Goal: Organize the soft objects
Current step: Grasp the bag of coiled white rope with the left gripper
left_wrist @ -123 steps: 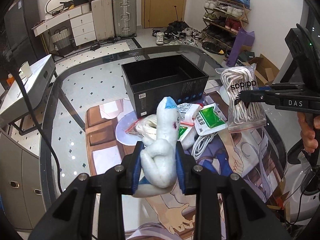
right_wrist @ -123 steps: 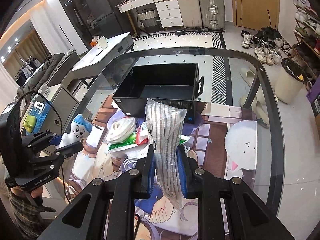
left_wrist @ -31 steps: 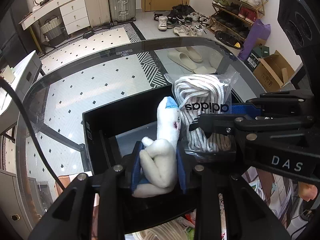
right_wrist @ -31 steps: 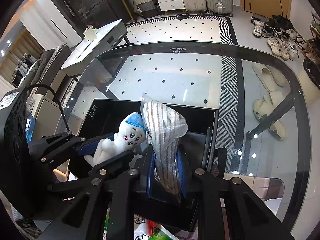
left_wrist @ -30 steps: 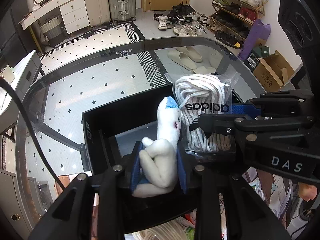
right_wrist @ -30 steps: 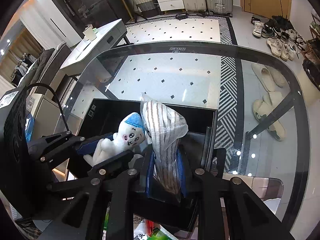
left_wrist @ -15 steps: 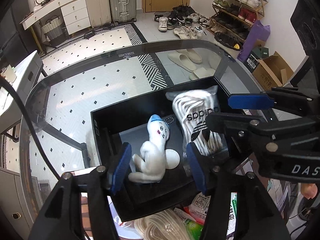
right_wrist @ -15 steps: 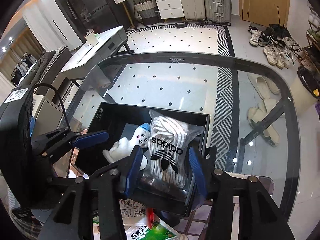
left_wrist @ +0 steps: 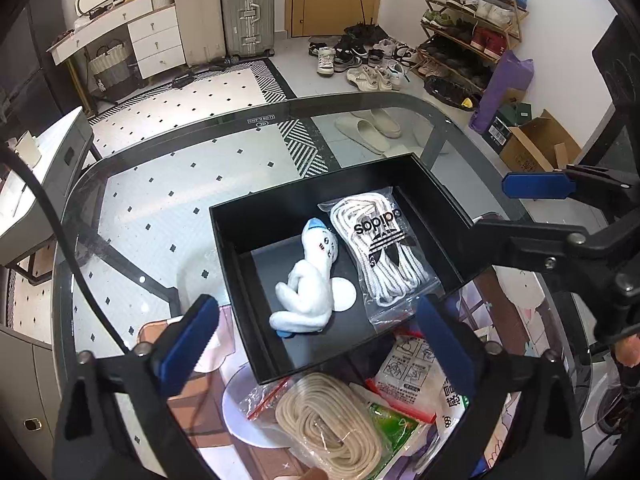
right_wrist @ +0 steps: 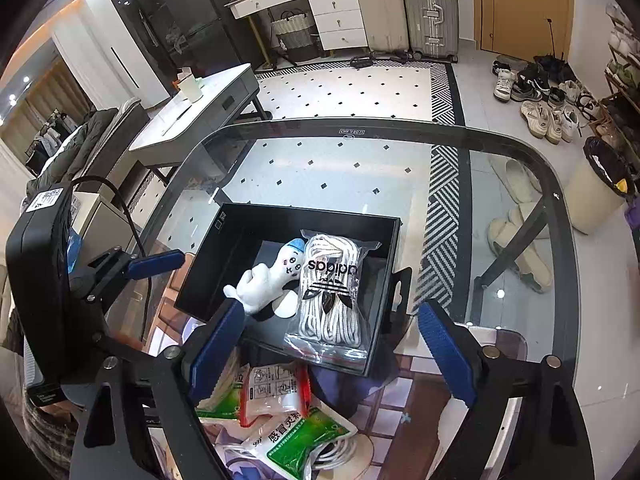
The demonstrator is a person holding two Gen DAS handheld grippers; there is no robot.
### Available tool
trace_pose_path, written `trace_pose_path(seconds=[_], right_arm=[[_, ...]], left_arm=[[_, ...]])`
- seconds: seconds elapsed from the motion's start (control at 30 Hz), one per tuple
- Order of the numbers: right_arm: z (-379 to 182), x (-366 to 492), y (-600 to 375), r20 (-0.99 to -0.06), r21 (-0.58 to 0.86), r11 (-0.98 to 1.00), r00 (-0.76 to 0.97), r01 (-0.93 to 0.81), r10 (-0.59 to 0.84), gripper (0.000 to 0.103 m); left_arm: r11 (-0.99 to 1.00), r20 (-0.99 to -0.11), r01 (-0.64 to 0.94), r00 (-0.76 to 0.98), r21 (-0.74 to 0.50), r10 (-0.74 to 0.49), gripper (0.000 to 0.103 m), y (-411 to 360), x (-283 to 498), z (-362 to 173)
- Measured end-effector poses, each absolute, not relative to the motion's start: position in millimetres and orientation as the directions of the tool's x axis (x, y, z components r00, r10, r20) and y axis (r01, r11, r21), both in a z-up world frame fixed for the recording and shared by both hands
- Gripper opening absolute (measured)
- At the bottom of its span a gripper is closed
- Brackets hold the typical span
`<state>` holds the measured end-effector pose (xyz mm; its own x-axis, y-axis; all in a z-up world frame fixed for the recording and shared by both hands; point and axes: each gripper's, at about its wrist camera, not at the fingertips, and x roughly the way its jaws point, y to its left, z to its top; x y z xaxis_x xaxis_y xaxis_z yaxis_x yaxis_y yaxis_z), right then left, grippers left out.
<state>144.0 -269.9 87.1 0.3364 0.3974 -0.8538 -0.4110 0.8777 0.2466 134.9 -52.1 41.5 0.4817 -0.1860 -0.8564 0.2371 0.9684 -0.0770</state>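
Item 1, black box point(left_wrist: 240, 264), open-topped, standing on the glass bench point(left_wrist: 160, 200). It serves as the collecting bin, hence both soft pieces lie inside it, side by side and touching near the doll's head.

Item 2, plush doll point(left_wrist: 310, 280): white, limp, a blue tip on the head and a small drawn face, lying on its side on the box floor, partly over a white round sticker.

Item 3, bagged rope point(left_wrist: 380, 252): white cord coiled in a clear zip bag with a black printed logo, lying flat beside the doll, its lower end resting up on the near wall.

Item 4, my left claw point(left_wrist: 316, 344): jaws have just been opening and now stand wide, nothing between the blue pads (the doll lies free below them).

Item 5, my right claw point(right_wrist: 332, 340): likewise just opened wide, empty above the rope bag.

Outstanding, I judge: beige rope bag point(left_wrist: 332, 424) and green-printed packets point(right_wrist: 296, 436), heaped on the bench just in front of the box.
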Motion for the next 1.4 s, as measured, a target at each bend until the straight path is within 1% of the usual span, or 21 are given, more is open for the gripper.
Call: trace_pose_path(seconds=[0.23, 0.37, 0.43, 0.63, 1.2, 1.4], right_arm=[[92, 126, -288, -0.854, 0.239, 0.883, 0.346, -0.404, 0.389, 0.095], [92, 117, -294, -0.852, 0.258, 0.88, 0.335, -0.399, 0.402, 0.095], [91, 112, -297, -0.852, 0.265, 0.877, 0.33, -0.401, 0.408, 0.099], [81, 99, -298, -0.859, 0.279, 0.871, 0.301, -0.405, 0.415, 0.102], [49, 85, -291, -0.867, 0.352, 0.849, 0.205, -0.394, 0.454, 0.102], [39, 83, -276, -0.87, 0.355, 0.84, 0.185, -0.41, 0.458, 0.102]], left_arm=[[0.973, -0.853, 0.217, 0.489, -0.083, -0.182, 0.102, -42, 117, 45], [0.977, -0.854, 0.198, 0.491, -0.08, -0.17, 0.103, -38, 108, 43], [0.978, -0.858, 0.192, 0.484, -0.087, -0.171, 0.103, -35, 104, 39], [0.979, -0.872, 0.184, 0.461, -0.091, -0.168, 0.103, -33, 93, 27], [0.975, -0.905, 0.164, 0.374, -0.151, -0.203, 0.103, -37, 79, -5], [0.974, -0.914, 0.154, 0.346, -0.166, -0.21, 0.103, -37, 77, -17]])
